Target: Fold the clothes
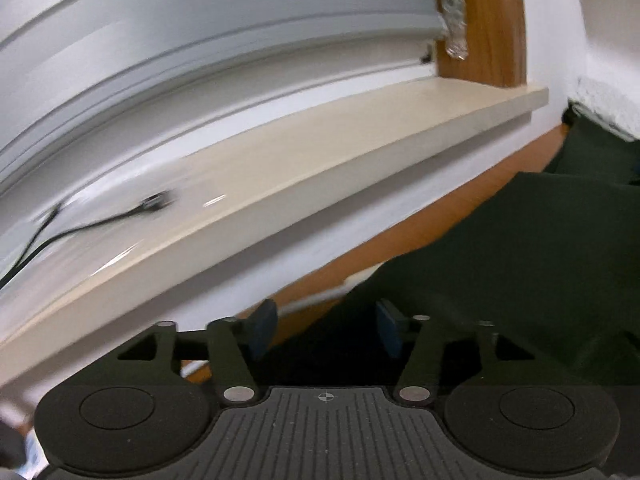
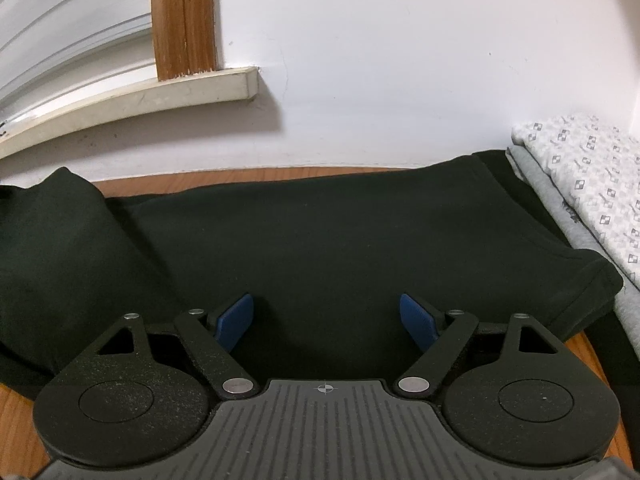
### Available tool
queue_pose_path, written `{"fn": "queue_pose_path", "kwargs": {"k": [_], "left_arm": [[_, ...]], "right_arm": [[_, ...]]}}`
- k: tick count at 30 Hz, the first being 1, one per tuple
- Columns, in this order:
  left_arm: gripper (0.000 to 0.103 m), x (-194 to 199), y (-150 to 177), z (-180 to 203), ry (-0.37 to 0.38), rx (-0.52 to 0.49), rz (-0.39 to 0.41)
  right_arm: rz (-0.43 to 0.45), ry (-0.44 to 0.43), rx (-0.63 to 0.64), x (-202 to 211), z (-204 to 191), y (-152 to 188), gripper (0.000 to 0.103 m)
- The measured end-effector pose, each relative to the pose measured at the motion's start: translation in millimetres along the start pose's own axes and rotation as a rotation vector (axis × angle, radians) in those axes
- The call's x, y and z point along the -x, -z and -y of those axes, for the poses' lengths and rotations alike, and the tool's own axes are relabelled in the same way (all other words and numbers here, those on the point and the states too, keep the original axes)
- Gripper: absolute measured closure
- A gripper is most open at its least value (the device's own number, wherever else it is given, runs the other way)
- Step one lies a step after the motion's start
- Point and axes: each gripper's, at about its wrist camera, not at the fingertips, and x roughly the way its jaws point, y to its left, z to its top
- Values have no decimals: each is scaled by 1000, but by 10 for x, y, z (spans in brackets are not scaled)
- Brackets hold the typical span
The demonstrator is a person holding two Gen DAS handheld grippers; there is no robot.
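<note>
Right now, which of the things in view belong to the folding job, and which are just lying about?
Job:
- black garment
- left hand-held gripper, open
- right hand-held gripper, open
- folded patterned cloth, possibly the finished stack

Lying about:
- cable on windowsill
- blind cord

No readable txt, labels, brands or nos. anywhere; patterned cloth (image 2: 592,184) shows checker squares only, no letters.

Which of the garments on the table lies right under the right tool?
The black garment, spread flat below the open right tool. The grey and patterned white ones sit folded off to the right.
</note>
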Motion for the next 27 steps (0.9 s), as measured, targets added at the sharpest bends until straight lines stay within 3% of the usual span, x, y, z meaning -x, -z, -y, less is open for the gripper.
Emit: {"fn": "queue_pose_path", "kwargs": {"k": [5, 9, 19, 23, 27], "left_arm": [[28, 415, 343, -234, -41, 53, 10], [27, 517, 578, -416, -72, 102, 10], [26, 356, 927, -694, -121, 184, 45], [26, 365, 984, -694, -134, 186, 74], [26, 409, 1022, -646, -144, 165, 102]], "right_arm": [[-1, 2, 0, 2, 3, -6, 23], [-2, 2, -2, 4, 7, -8, 23], [-3, 2, -3, -2, 31, -18, 22], [-10, 43, -10, -10, 13, -21, 12], [-5, 39, -19, -3, 35, -18, 11]]}}
